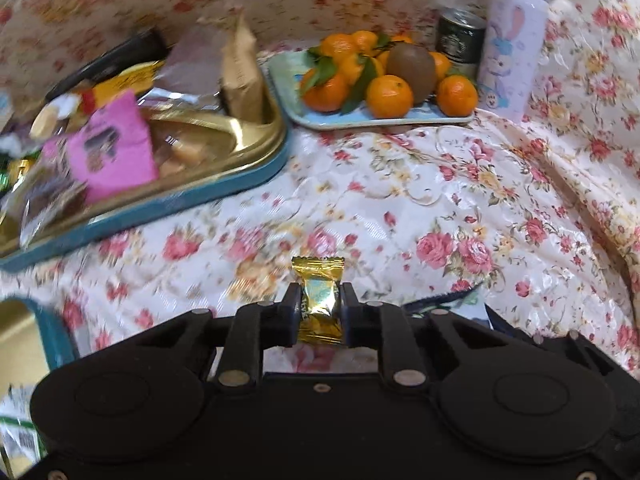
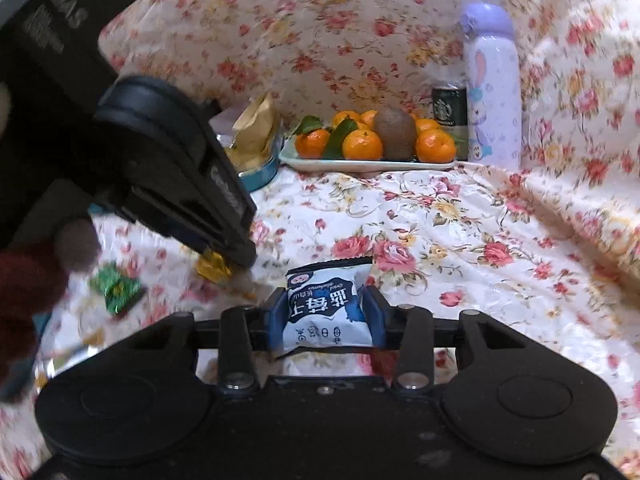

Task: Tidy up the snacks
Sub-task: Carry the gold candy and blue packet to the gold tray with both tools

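Gold-wrapped candy (image 1: 320,300): pinched across its middle by the left tongs (image 1: 320,305), twisted foil end sticking out toward 12 o'clock. Judged light and small; the foil is glossy and likely slippery, the wrapper ends crushable, so hold is best kept on the firm centre, as it is now.

Blue-and-white snack packet (image 2: 326,308): clamped at both side edges by the right tongs (image 2: 326,312), crimped seam toward 12 o'clock. Judged light, puffy and soft; the film gives under pressure, so a grip across the body rather than the seam is preferred. Whether either item is lifted clear of the cloth cannot be told.

In the right wrist view the left tongs are seen at 10 o'clock with the candy at their tip; a green wrapper (image 2: 116,288) lies beyond, at 9 o'clock.

Gold tray with blue rim (image 1: 256,148), already loaded with snacks, sits at 10 o'clock in the left view: probable destination. Fruit plate (image 1: 360,122), can (image 1: 460,40) and lilac bottle (image 1: 512,40) stand at 1 o'clock on the flowered worktop (image 1: 440,208).
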`<action>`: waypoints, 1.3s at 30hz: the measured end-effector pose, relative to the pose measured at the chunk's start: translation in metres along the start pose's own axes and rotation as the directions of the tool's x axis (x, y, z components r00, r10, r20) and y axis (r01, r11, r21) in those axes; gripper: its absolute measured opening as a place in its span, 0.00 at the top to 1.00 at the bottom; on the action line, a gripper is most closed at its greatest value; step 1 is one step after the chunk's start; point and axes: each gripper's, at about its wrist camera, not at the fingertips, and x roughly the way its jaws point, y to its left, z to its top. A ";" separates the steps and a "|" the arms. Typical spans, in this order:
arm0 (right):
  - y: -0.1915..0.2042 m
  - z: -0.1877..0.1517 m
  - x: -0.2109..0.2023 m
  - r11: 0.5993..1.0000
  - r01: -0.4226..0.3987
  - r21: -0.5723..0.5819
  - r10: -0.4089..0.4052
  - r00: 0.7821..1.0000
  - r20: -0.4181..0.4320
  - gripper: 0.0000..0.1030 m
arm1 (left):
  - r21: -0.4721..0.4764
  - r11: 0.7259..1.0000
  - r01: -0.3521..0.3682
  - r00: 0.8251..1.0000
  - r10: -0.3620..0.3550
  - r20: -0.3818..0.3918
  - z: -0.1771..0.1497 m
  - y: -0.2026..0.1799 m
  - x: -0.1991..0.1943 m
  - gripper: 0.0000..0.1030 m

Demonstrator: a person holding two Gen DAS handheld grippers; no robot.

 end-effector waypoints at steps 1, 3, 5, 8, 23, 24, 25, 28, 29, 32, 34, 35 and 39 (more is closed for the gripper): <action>0.001 -0.001 -0.003 1.000 0.003 -0.013 -0.003 1.000 -0.006 0.58 | -0.020 1.000 0.004 1.000 -0.004 -0.007 -0.001 0.003 -0.001 0.75; 0.002 -0.003 -0.011 1.000 -0.004 -0.023 0.003 1.000 -0.025 0.59 | -0.060 0.998 0.013 1.000 -0.013 -0.010 -0.005 0.010 -0.005 0.75; 0.003 -0.005 -0.019 1.000 -0.012 -0.011 0.011 0.999 -0.045 0.59 | -0.090 0.996 0.023 1.000 -0.024 -0.008 -0.008 0.015 -0.010 0.75; 0.001 -0.007 -0.030 0.999 -0.028 0.028 0.029 0.997 -0.072 0.59 | -0.132 0.990 0.057 0.998 -0.057 0.002 -0.013 0.021 -0.020 0.75; 0.008 -0.024 -0.107 0.982 -0.143 0.122 0.153 0.986 -0.072 0.59 | -0.248 0.968 0.046 0.999 -0.044 0.013 -0.093 0.027 -0.096 0.75; 0.011 -0.027 -0.114 0.982 -0.150 0.114 0.159 0.985 -0.073 0.59 | -0.257 0.965 0.045 0.999 -0.043 0.011 -0.101 0.027 -0.100 0.75; 0.014 -0.031 -0.121 0.981 -0.159 0.109 0.167 0.983 -0.075 0.59 | -0.265 0.963 0.043 0.999 -0.042 0.010 -0.107 0.027 -0.103 0.75; 0.020 -0.041 -0.140 0.978 -0.182 0.103 0.191 0.978 -0.085 0.59 | -0.287 0.957 0.036 0.999 -0.034 0.011 -0.132 0.029 -0.115 0.75; 0.023 -0.045 -0.146 0.977 -0.189 0.103 0.199 0.976 -0.088 0.59 | -0.294 0.955 0.030 1.000 -0.028 0.010 -0.140 0.031 -0.118 0.75; 0.031 -0.056 -0.163 0.973 -0.212 0.087 0.220 0.970 -0.100 0.59 | -0.317 0.948 0.019 1.000 -0.019 0.005 -0.164 0.037 -0.128 0.75; 0.038 -0.062 -0.172 0.971 -0.228 0.070 0.235 0.965 -0.113 0.59 | -0.324 0.946 -0.006 1.000 0.007 0.004 -0.176 0.039 -0.134 0.75; 0.041 -0.065 -0.177 0.970 -0.236 0.063 0.242 0.963 -0.121 0.59 | -0.327 0.945 -0.023 1.000 0.025 0.002 -0.183 0.041 -0.137 0.75; 0.054 -0.077 -0.191 0.962 -0.272 0.033 0.274 0.948 -0.163 0.59 | -0.360 0.931 -0.051 0.999 0.053 -0.004 -0.204 0.049 -0.146 0.75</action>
